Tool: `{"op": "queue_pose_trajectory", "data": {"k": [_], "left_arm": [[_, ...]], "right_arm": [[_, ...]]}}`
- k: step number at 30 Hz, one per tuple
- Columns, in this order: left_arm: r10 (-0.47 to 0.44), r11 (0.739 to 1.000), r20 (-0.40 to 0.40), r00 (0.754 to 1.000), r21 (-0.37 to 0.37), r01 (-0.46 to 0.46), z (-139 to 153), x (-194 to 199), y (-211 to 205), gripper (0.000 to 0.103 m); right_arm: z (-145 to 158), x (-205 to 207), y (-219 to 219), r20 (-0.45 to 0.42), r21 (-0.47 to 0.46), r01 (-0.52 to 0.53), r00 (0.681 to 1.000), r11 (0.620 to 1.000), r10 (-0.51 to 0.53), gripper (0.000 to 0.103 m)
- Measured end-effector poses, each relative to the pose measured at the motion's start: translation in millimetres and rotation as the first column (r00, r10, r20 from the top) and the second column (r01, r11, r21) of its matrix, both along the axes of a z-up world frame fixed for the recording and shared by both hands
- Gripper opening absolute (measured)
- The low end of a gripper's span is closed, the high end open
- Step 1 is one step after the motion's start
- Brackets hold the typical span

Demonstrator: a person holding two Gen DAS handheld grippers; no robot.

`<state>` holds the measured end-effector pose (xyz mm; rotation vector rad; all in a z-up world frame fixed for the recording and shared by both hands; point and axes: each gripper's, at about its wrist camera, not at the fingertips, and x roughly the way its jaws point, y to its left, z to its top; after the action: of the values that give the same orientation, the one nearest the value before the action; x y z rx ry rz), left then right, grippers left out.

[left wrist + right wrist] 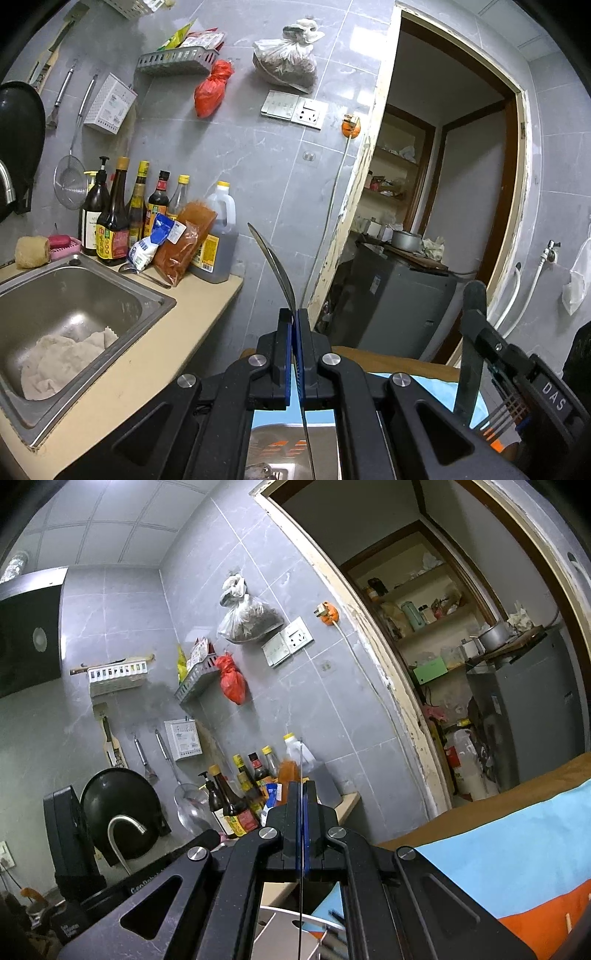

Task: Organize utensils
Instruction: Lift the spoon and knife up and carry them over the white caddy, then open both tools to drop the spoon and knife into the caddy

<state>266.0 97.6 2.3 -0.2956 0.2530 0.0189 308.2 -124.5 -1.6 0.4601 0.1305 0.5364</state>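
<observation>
Where lettering shows, right gripper [476,306] reads DAS

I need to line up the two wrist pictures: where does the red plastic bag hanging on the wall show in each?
Left wrist view: red bag upper left of centre, under the right end of the grey wall basket.
Right wrist view: red bag left of centre, beside that basket.
Shared landmark: the wall socket, right of the bag.

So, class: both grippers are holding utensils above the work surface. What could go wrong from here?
1. The left gripper pinches the spoon edge-on, so the spoon might twist or slip.
2. The right gripper grips a thin metal utensil seen edge-on; it could pivot.
3. The grippers are close together, so the utensils could clash.
</observation>
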Motion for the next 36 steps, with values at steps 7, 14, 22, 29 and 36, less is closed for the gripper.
{"op": "queue_pose_trajectory", "data": {"k": [7, 14, 22, 29, 36], "left_arm": [[0.014, 1.000, 0.000, 1.000, -0.003, -0.014, -6, 1, -1, 0.003], [0.024, 0.998, 0.006, 1.000, 0.049, -0.024, -11, -2, -12, 0.003], [-0.010, 0.996, -0.018, 1.000, 0.092, 0.011, -14, -7, -19, 0.003], [-0.050, 0.996, -0.117, 0.992, 0.066, 0.058, -17, -11, -14, 0.004], [-0.076, 0.996, -0.173, 0.982, 0.032, 0.083, -13, -16, -13, 0.024]], "right_arm": [[2, 2, 1, 0.028, 0.003, 0.046, 0.999, 0.999, -0.046, 0.001], [-3, 2, 7, 0.042, -0.042, 0.069, 0.997, 0.997, -0.067, 0.001], [-14, 0, 7, 0.005, -0.087, 0.043, 0.999, 0.995, -0.043, 0.001], [-19, -8, -1, -0.072, -0.167, -0.016, 0.997, 0.986, 0.004, 0.003], [-7, -18, -11, -0.076, -0.166, -0.025, 0.997, 0.986, 0.012, 0.026]]}}
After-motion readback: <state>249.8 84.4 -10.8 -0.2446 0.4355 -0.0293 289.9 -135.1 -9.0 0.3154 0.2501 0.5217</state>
